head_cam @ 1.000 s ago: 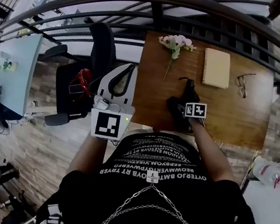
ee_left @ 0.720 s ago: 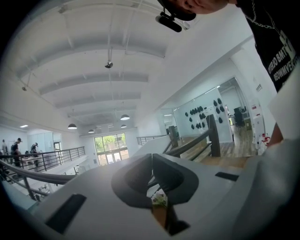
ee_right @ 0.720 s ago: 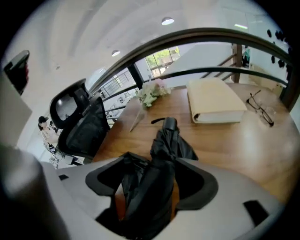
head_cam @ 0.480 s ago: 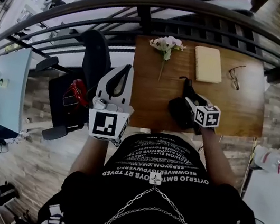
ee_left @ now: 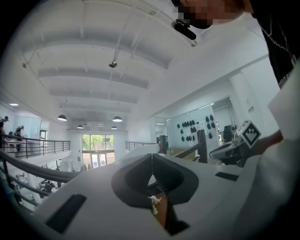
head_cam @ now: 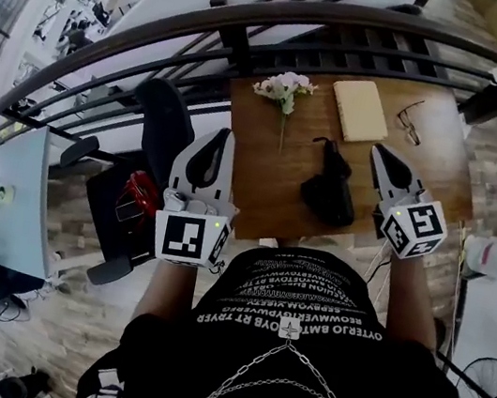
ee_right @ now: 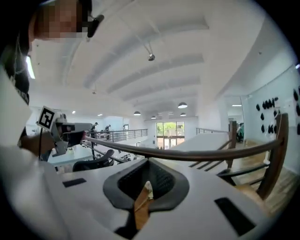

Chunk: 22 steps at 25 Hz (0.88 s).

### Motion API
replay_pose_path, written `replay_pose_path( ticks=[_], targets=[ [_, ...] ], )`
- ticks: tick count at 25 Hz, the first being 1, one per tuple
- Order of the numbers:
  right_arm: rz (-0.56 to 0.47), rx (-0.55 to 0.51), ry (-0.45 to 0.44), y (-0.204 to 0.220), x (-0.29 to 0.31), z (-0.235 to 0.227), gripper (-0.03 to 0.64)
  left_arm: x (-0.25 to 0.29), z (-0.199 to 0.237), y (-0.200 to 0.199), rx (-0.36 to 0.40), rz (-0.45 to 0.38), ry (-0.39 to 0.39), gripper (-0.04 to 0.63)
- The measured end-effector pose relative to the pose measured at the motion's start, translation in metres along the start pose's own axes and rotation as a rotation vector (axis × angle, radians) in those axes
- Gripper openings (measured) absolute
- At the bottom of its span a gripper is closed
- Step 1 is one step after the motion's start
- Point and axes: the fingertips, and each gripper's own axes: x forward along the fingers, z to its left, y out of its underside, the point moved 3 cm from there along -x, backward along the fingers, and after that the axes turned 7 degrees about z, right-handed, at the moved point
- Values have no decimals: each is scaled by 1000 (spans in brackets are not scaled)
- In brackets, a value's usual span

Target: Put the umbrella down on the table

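Now that your right gripper [head_cam: 382,160] has lifted clear of the folded black umbrella [head_cam: 330,187], its jaws have just closed on nothing. The umbrella lies on the wooden table [head_cam: 260,186], so placement looks complete. Your left gripper [head_cam: 224,137] is clenched, empty. Flowers [head_cam: 284,87], notebook [head_cam: 359,110] and glasses [head_cam: 409,122] lie farther, before a railing [head_cam: 261,19].

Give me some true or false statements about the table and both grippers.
1. The umbrella lies on the table. True.
2. The right gripper holds the umbrella. False: its jaws have just closed, empty, apart from the umbrella.
3. In the head view, the glasses lie left of the flowers. False: they lie to the right, past the book.
4. The left gripper is shut. True.
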Motion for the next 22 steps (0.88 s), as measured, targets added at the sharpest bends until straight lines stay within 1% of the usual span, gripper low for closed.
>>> replay_pose_path(
  ticks=[3,6,9,12,16,22],
  targets=[
    [-64,-23,37,-46,-31,10,15,-5,1,-11,35,-27,4,31],
    [-84,-15,78,-61,-55,14,15,-4,-1,-12,46,-37,7,31],
    [-69,-37,109,-57,-57,17,15,-3,1,-9,60,-41,9,31],
    [-34,-29,125,-44,-55,22,15,-3,0,-5,74,-41,27,31],
    [7,-41,127,-37,-53,29,15,0,-1,-3,80,-31,36,31],
    [21,-36,118,-32,-49,22,15,11,-5,-6,83,-34,32,31]
  ],
)
